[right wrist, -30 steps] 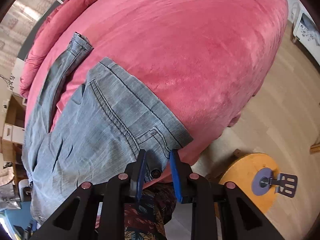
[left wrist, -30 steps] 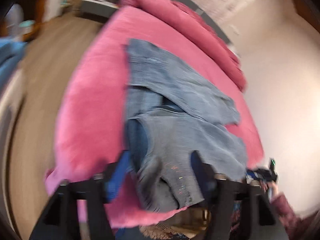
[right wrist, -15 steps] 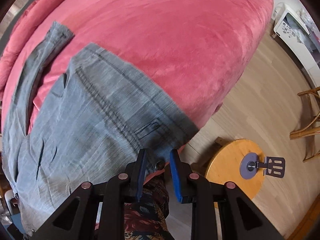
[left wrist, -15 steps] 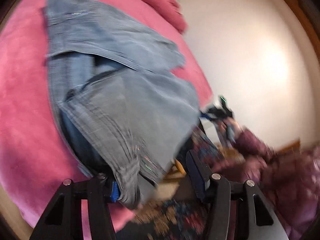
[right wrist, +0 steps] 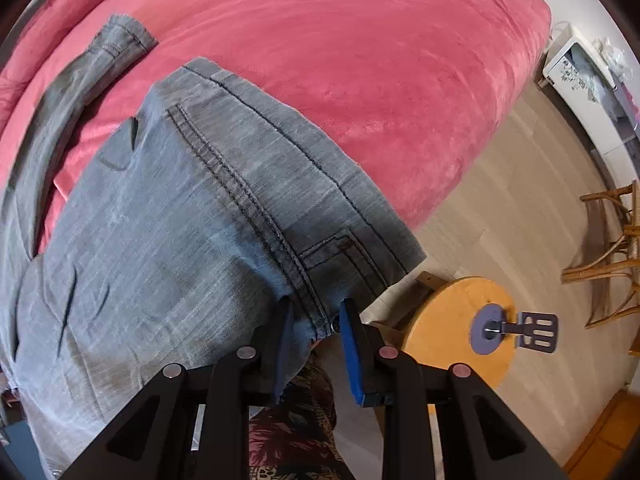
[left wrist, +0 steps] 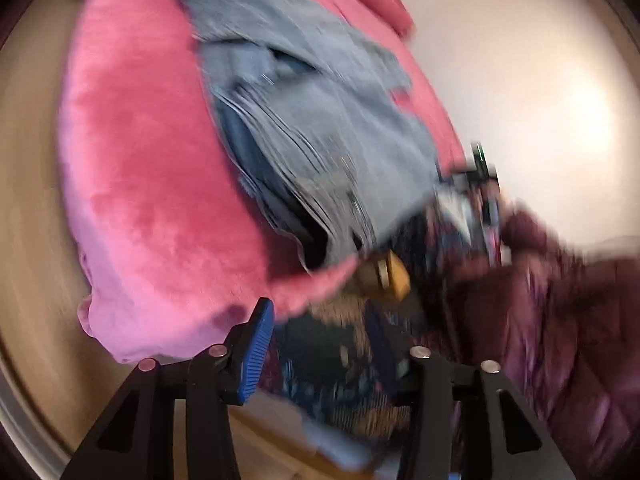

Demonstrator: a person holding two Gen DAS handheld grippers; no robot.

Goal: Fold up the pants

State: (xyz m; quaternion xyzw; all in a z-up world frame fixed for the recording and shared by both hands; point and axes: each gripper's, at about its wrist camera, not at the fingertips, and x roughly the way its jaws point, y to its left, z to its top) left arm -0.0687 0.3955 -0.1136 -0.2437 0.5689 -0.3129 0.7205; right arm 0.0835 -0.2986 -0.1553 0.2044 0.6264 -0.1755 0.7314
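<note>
Bed [right wrist: 400,80], covered in a pink plush blanket, fills most of both views; wood floor [right wrist: 500,220] beyond its near corner.

Grey-blue denim jeans [right wrist: 180,220] lie on the bed's near edge, waistband end nearest, overhanging the corner a little. One leg [right wrist: 80,80] trails off toward the far left. In the left wrist view the same jeans [left wrist: 320,120] show doubled over, darker inner cloth exposed along the left fold; view badly blurred, details unreliable.

Round yellow stool [right wrist: 460,332] on the floor, just right of the bed corner, with a small grey disc-and-bracket piece on top. Wicker chair far right.

Right gripper [right wrist: 316,340]: narrow gap, and the waistband seam by the fly runs down between the blue pads. Looks clamped on that edge, held rather than only straddled.

Left gripper [left wrist: 332,344]: stands apart, nothing between the pads, hanging off the bed's near corner. Its jaws have just been closing somewhat, on no cloth.

Handling, as judged: denim is soft but weighty, drapes and holds a crease; not slippery or fragile. Plush blanket likely drags at it, so lift rather than slide. Best holds are the thick stitched parts: waistband corners, side seam, hem. Left gripper's sensible target is the opposite waistband corner or outer seam, to match the right's hold.
</note>
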